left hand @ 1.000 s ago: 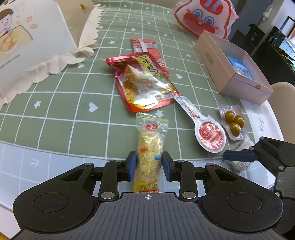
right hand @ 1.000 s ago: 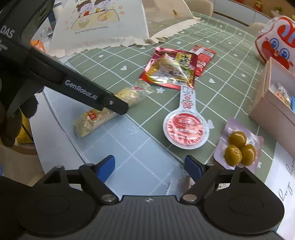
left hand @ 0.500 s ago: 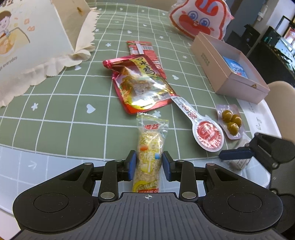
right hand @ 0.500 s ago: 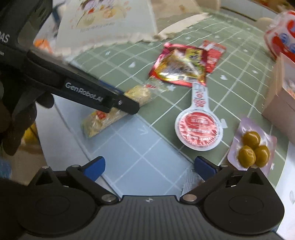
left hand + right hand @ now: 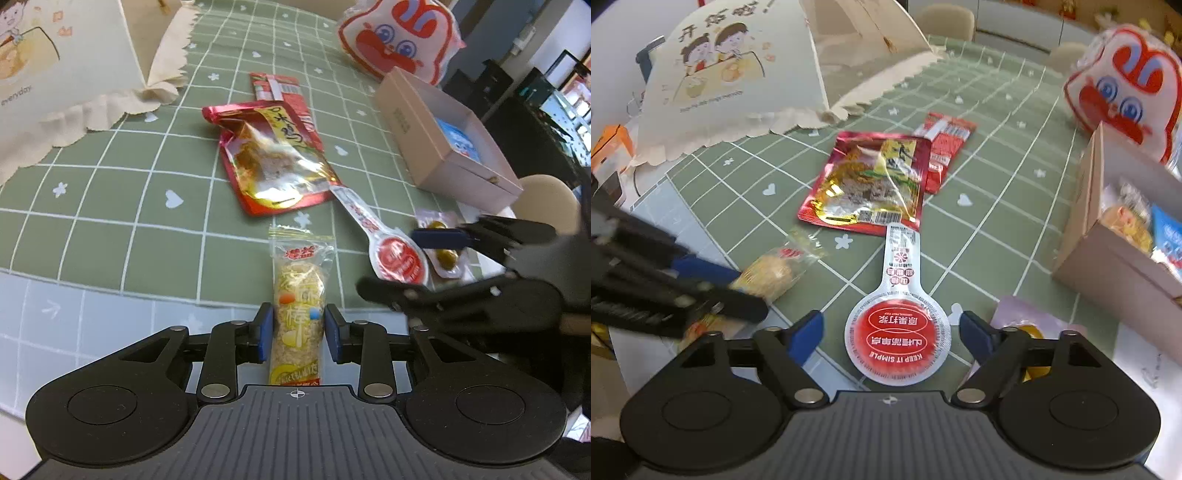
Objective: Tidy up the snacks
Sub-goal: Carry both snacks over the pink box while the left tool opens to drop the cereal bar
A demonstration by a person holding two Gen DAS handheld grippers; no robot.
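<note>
My left gripper [image 5: 299, 332] is shut on a clear-wrapped yellow rice snack bar [image 5: 299, 295]; its blue pads press both sides of the bar's near end. In the right wrist view the same left gripper [image 5: 751, 293] comes in from the left with the bar [image 5: 772, 269]. My right gripper [image 5: 892, 332] straddles the round red head of a spoon-shaped jelly pack [image 5: 897, 332] lying on the green checked cloth [image 5: 997, 221]. Its jaws are closing, with gaps left on both sides of the pack. Seen from the left wrist, the right gripper [image 5: 395, 260] hovers over that pack [image 5: 397, 256].
A red foil pouch [image 5: 868, 184] and a red stick pack [image 5: 942, 147] lie beyond the jelly pack. A pouch of green olives [image 5: 447, 254] sits to its right. An open pink box [image 5: 1108, 258] holds snacks at right, a rabbit-face bag [image 5: 399, 37] behind it. A cloth food cover [image 5: 738, 74] stands far left.
My right gripper has moved over the spoon-shaped jelly pack, its jaws widening and then narrowing around the round head. The left gripper keeps still with the snack bar.
</note>
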